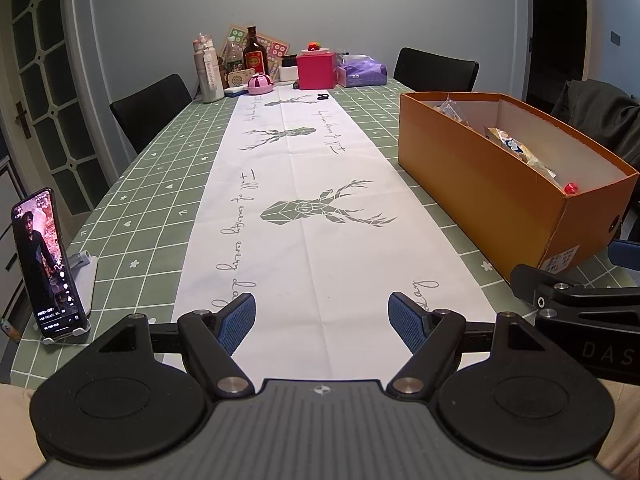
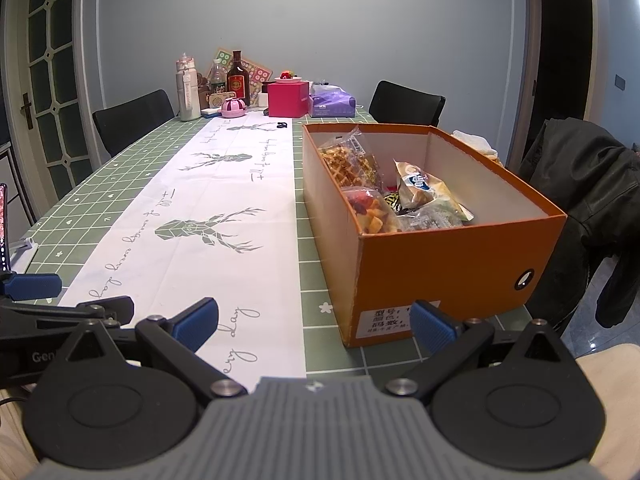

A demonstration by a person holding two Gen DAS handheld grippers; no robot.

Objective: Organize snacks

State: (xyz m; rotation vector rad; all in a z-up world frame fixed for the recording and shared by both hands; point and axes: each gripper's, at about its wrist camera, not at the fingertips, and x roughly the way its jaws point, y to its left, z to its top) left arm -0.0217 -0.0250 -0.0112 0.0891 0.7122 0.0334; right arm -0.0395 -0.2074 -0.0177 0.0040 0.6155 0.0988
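An orange cardboard box (image 2: pixel 460 264) stands on the right side of the table and holds several snack packets: a waffle pack (image 2: pixel 352 162), a dried-fruit pack (image 2: pixel 370 210) and a bread pack (image 2: pixel 424 190). The box also shows in the left wrist view (image 1: pixel 480 184). My left gripper (image 1: pixel 322 326) is open and empty, low over the white runner at the near edge. My right gripper (image 2: pixel 316 326) is open and empty, just in front of the box's near left corner. Each gripper shows at the edge of the other's view.
A white deer-print runner (image 1: pixel 312 200) lies along the green checked tablecloth (image 1: pixel 148 196). A phone on a stand (image 1: pixel 44 264) is at near left. Bottles (image 1: pixel 256 54), a pink box (image 1: pixel 316 70) and tissue pack (image 1: pixel 362 72) crowd the far end. Black chairs (image 1: pixel 150 106) flank the table.
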